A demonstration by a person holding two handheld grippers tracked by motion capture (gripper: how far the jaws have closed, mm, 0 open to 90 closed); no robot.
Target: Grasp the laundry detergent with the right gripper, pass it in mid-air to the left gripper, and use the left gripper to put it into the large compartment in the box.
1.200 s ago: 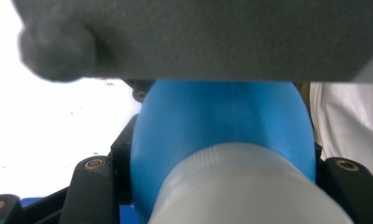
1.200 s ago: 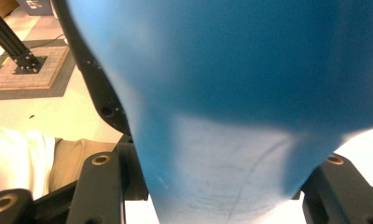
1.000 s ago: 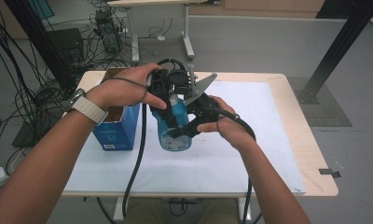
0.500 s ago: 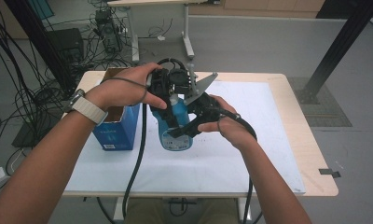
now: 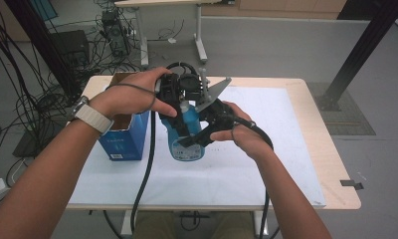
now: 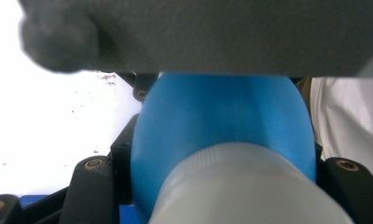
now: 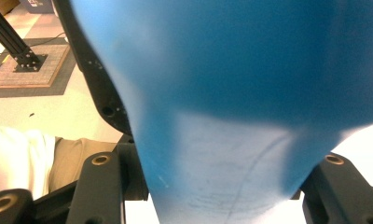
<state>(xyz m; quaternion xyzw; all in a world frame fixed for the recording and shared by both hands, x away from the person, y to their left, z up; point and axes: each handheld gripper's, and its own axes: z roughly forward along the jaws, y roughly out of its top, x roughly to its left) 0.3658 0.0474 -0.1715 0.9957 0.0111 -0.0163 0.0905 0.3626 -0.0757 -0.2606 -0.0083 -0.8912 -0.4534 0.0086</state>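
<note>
1. The blue bottle [image 5: 187, 130] stands near the middle of the table [image 5: 306, 149], on its white sheet, at about 3 o'clock from the blue box [image 5: 121, 140] and just beside it.
2. The left gripper [image 5: 179, 97] comes in from 10 o'clock over the bottle's top; its jaws are closed on the pale cap [image 6: 250, 186].
3. The right gripper [image 5: 199, 134] reaches in from 4 o'clock, low and nearly level, its jaws clamped on the bottle's body.
4. Risk: if the cap is being twisted, the smooth round body could spin or slip in the right jaws, so the cap would not turn free.
5. Risk: squeezing the soft body too hard with the cap loose might push liquid out onto the sheet.
6. Risk: a sideways pull from the top could tip the bottle towards the box.
7. Both wrists are bent inward, hands close together over the bottle; the cables trail towards 6 o'clock.
</note>
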